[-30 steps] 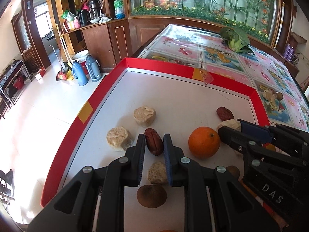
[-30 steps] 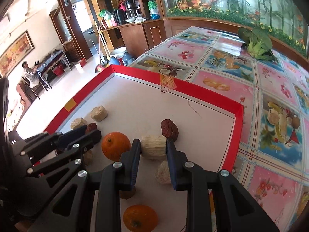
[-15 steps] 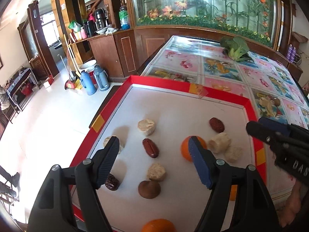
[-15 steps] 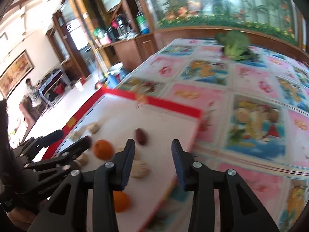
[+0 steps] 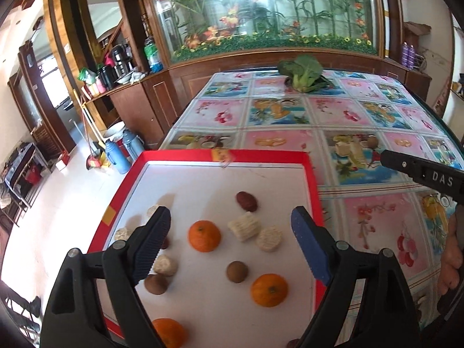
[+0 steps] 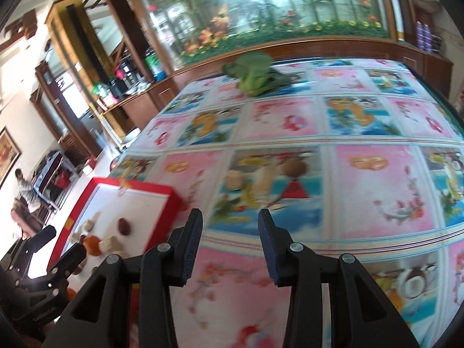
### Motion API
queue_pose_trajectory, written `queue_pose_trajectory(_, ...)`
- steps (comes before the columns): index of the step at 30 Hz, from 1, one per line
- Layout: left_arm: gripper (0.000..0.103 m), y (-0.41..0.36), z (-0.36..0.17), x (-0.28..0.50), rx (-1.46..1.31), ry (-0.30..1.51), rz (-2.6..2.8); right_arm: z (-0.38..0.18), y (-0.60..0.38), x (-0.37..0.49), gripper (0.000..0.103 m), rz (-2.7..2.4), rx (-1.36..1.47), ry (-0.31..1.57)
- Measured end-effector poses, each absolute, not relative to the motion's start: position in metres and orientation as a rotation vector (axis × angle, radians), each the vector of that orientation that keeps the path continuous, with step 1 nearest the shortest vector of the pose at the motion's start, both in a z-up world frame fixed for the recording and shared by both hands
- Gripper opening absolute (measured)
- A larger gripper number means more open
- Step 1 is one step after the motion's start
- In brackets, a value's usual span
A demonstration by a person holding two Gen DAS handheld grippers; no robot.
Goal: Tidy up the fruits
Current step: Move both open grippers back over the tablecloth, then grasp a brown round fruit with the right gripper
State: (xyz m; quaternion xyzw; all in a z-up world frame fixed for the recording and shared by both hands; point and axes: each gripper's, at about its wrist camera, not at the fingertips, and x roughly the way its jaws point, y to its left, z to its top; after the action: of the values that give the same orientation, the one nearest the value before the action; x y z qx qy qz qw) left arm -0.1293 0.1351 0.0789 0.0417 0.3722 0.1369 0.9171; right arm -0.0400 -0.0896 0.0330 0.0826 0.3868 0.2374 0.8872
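With its jaws just spread wide and nothing between them, the left hand-held gripper (image 5: 229, 243) hangs over the red-rimmed white tray (image 5: 223, 156) of scattered fruit, so it should centre on the round orange mandarin (image 5: 204, 236) before closing, while the right hand-held gripper (image 6: 230, 242), part-open and empty, stays off over the flowery surface (image 6: 362, 121).

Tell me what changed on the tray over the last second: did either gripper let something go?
Both did. The left gripper let go of a dark red date, pulled back, and its jaws have just been opening; nothing is between them. The right gripper released the pale corn piece, swung right off the red-rimmed tray over the patterned tablecloth, jaws open and empty. The oranges stayed where they were.
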Motion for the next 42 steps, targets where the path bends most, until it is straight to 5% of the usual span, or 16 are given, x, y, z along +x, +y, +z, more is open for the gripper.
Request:
queue_pose_trajectory(35,0.086,0.092,0.08,-0.049,0.116,0.824,0.183,0.0,-0.094,0.061,0.039,0.409,0.055,0.884)
queue_pose_trajectory(42,0.086,0.077,0.075,-0.032,0.1,0.866,0.135,-0.001,-0.086,0.054,0.022,0.376,-0.101,0.872)
